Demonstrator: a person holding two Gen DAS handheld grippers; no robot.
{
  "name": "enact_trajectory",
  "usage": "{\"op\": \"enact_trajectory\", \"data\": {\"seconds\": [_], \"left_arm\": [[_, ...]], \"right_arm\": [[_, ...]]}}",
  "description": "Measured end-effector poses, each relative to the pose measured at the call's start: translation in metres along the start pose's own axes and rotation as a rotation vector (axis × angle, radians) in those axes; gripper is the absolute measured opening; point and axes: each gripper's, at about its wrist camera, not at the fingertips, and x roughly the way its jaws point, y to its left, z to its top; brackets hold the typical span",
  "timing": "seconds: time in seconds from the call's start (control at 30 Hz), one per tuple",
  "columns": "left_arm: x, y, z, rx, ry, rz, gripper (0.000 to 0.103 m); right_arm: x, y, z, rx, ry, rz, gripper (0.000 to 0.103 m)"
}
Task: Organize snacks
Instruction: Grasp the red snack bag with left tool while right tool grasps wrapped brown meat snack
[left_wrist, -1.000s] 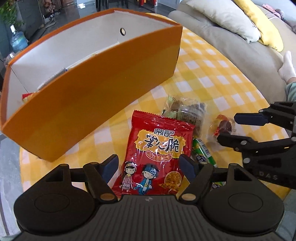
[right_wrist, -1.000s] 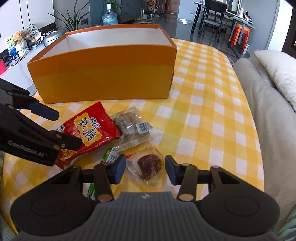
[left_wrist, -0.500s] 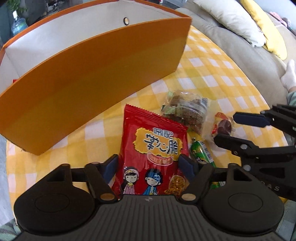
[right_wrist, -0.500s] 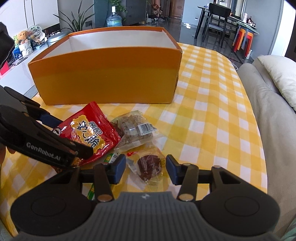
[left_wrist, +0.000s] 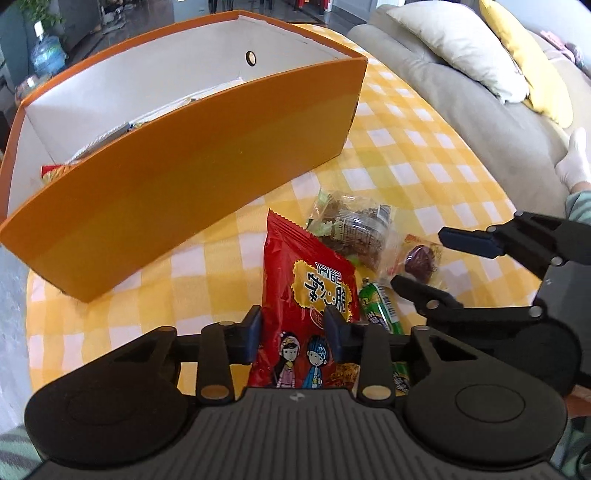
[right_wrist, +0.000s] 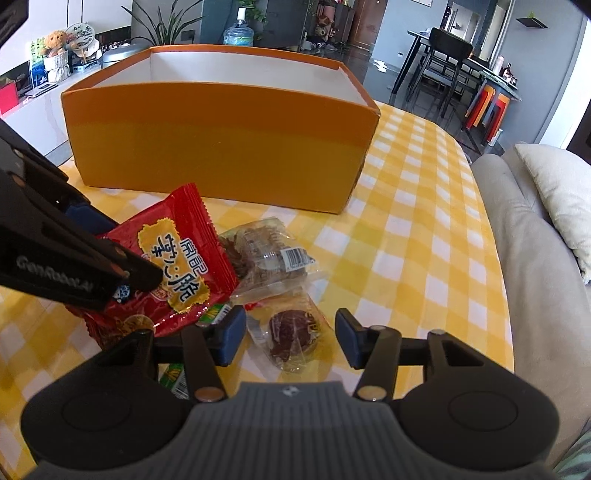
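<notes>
My left gripper (left_wrist: 293, 328) is shut on a red snack bag (left_wrist: 306, 295) and holds its far end tilted up off the table; the bag also shows in the right wrist view (right_wrist: 173, 258). My right gripper (right_wrist: 290, 341) is open around a small clear packet with a dark sweet (right_wrist: 291, 332), which lies on the table and also shows in the left wrist view (left_wrist: 419, 258). A clear pack of brown biscuits (right_wrist: 266, 254) and a green stick snack (left_wrist: 380, 306) lie between them. The orange box (right_wrist: 221, 136) stands behind and holds some snacks (left_wrist: 55, 171).
The table has a yellow-and-white checked cloth (right_wrist: 417, 229). A grey sofa (right_wrist: 535, 280) with cushions runs along the right edge. A person's white-socked foot (left_wrist: 574, 162) rests on the sofa.
My left gripper has closed on the red bag and raised it, so the bag now tilts up. My right gripper has kept open around the dark sweet packet.
</notes>
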Motion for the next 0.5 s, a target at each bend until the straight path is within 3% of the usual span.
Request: {"op": "enact_trajectory", "data": {"seconds": [0.17,0.5], "left_arm": [[-0.001,-0.004,0.000,-0.018,0.028,-0.015,0.039],[0.009,-0.006,-0.001,-0.048,0.045,-0.020,0.049]], "right_arm": [[0.003,-0.001,0.000,0.012,0.042,-0.003,0.058],[0.004,-0.010,-0.003,0.083,0.053,0.009,0.045]]}}
